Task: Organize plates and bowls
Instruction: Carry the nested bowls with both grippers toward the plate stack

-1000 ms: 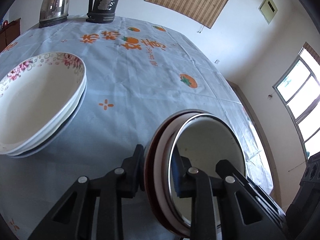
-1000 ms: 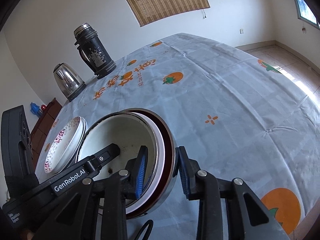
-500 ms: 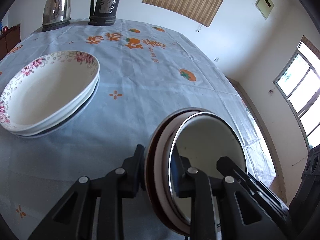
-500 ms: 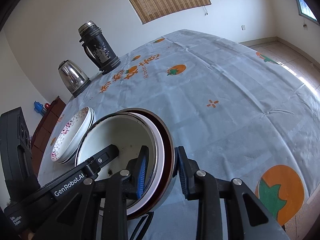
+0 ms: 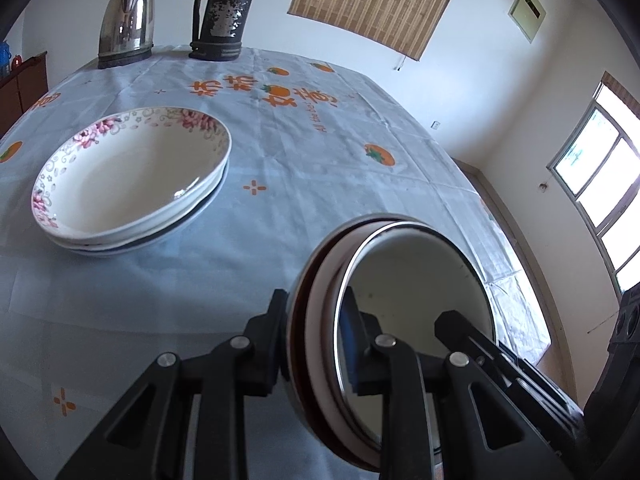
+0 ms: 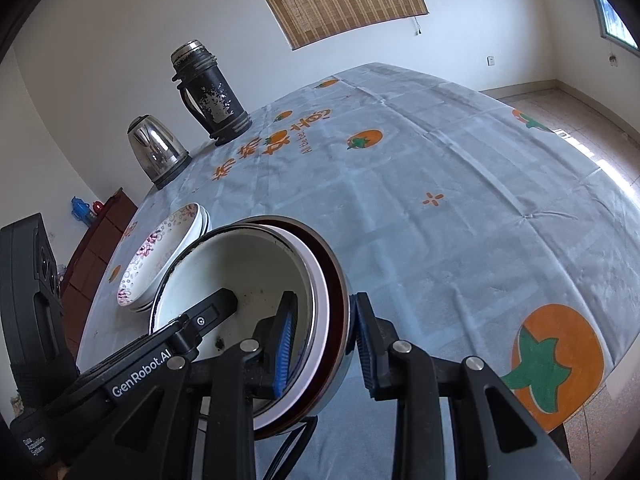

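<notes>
Bowls nested in a stack (image 5: 400, 280) hang tilted between your two grippers: a white enamel one with a dark rim inside, a pale one, then a dark red one in a shiny metal shell. Your left gripper (image 5: 316, 340) pinches one side of the rims, your right gripper (image 6: 324, 340) the opposite side, blue pads pressed on. Glossy floral plates (image 5: 132, 176) sit stacked nearby on the blue tablecloth (image 5: 320, 168); a steel kettle (image 5: 128, 24) and black flask (image 5: 224, 12) stand well beyond.

"GenRobot.AI", white lettering, on the black body of the left hand-held gripper (image 6: 234, 304). Orange Chinese characters and a small English line, not legible, on the tablecloth (image 6: 460, 184).
</notes>
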The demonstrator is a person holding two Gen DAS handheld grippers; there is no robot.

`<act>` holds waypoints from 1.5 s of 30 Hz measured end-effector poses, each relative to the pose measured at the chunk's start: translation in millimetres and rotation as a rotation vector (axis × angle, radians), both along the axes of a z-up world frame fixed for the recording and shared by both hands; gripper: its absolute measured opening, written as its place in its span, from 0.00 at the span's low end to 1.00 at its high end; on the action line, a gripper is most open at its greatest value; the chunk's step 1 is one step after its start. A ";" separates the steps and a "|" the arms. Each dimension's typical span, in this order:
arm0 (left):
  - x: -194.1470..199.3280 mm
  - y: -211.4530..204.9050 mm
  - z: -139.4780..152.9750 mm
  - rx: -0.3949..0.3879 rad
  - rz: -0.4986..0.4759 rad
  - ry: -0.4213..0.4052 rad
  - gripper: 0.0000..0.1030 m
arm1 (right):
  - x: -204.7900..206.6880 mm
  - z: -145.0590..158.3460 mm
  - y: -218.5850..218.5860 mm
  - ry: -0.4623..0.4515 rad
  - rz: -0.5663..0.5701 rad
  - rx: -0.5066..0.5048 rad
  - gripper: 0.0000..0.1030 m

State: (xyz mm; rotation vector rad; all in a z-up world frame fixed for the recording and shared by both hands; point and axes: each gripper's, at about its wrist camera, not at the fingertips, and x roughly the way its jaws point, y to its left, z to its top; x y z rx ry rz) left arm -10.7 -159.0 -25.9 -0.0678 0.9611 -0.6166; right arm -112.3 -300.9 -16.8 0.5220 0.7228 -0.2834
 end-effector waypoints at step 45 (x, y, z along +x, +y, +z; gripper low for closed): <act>-11.6 98.1 18.6 -0.039 0.127 -0.043 0.24 | 6.4 22.1 92.7 -0.040 0.110 -0.044 0.30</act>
